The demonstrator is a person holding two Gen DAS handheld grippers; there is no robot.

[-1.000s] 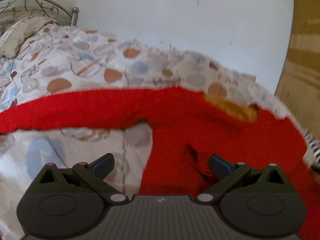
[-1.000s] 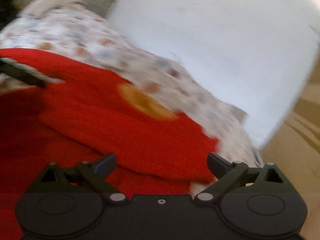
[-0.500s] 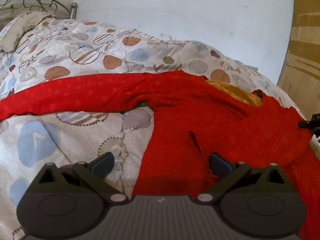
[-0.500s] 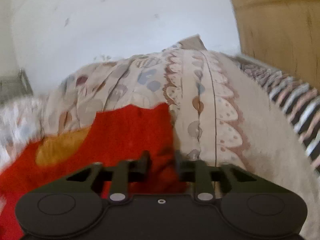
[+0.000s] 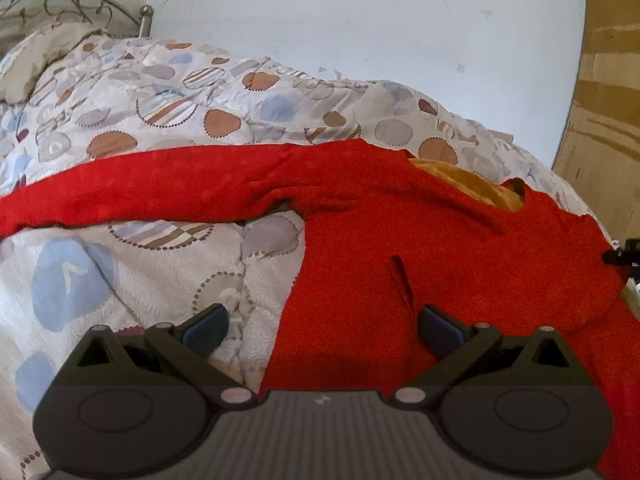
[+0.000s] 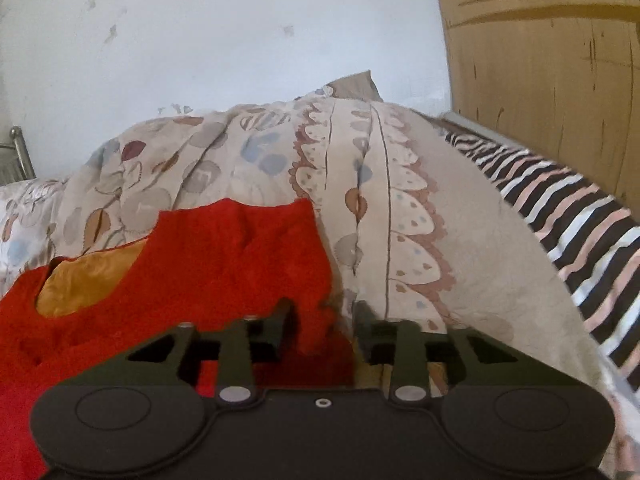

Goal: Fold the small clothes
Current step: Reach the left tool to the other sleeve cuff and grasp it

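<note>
— Red knit, was it? Where did it lie?

— Yes, a red top (image 5: 460, 264) with a mustard-yellow lining (image 5: 468, 184) showing at the neck. It lay spread on a patterned quilt (image 5: 132, 264), filling the middle and right of the left wrist view, with one long sleeve (image 5: 152, 184) stretched across to the left edge of the frame.

— And the grippers?

— The left gripper (image 5: 322, 326) stood spread wide over the top's lower edge, nothing pinched between its blue pads (image 5: 206, 324). The right gripper (image 6: 322, 326) had its jaws opening, part-way apart; a fold of the red cloth sat between them at the left finger, and I could not tell whether the pads pressed it.

— What lay around it?

— The quilt bulged up behind the top in the right wrist view. A striped cloth (image 6: 560, 208) lay at the right, before a wooden panel (image 6: 540, 80). A pillow (image 5: 36, 60) and a metal bedstead (image 5: 80, 0) sat in the upper left of the left wrist view, against a white wall (image 5: 360, 20).

— Room to move?

— Bare quilt lay lower left of the top, under the sleeve.
</note>
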